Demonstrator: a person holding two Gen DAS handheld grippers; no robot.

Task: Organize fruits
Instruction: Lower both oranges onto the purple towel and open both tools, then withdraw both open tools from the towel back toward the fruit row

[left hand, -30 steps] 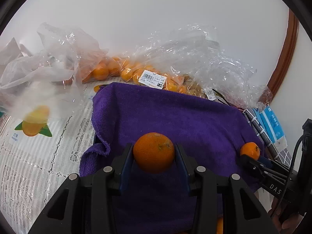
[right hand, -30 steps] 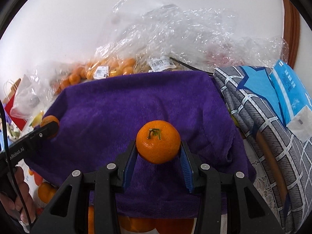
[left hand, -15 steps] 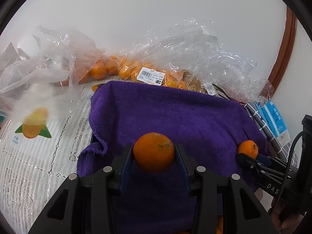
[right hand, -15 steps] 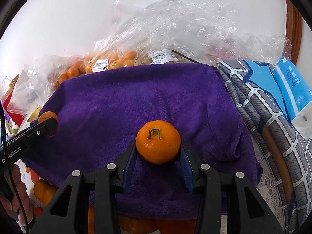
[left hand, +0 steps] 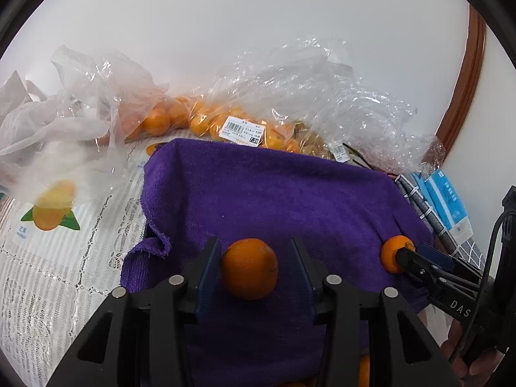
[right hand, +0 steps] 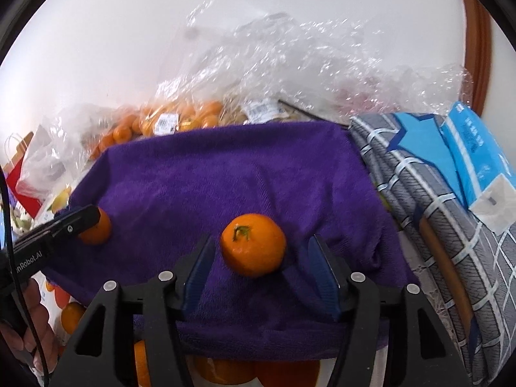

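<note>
A purple towel (left hand: 274, 200) lies spread in front of both grippers, and shows in the right wrist view (right hand: 225, 177) too. My left gripper (left hand: 254, 267) is open, with an orange (left hand: 249, 268) lying on the towel between its fingers. My right gripper (right hand: 261, 264) is open too, and an orange with a green stem (right hand: 253, 244) rests on the towel between its fingers. The right gripper's orange (left hand: 391, 253) shows at the towel's right edge in the left wrist view. The left gripper's orange (right hand: 96, 225) shows at the left in the right wrist view.
Clear plastic bags of small oranges (left hand: 225, 122) lie behind the towel against the white wall. A mango-printed bag (left hand: 51, 213) lies on the lace tablecloth at left. A grey checked cloth (right hand: 435, 209) and blue packet (right hand: 474, 148) lie at right. More oranges (right hand: 222, 371) sit below the towel's near edge.
Both grippers have opened and let go of their oranges, which now rest on the purple towel. Both grippers sit lower, nearer the towel.
</note>
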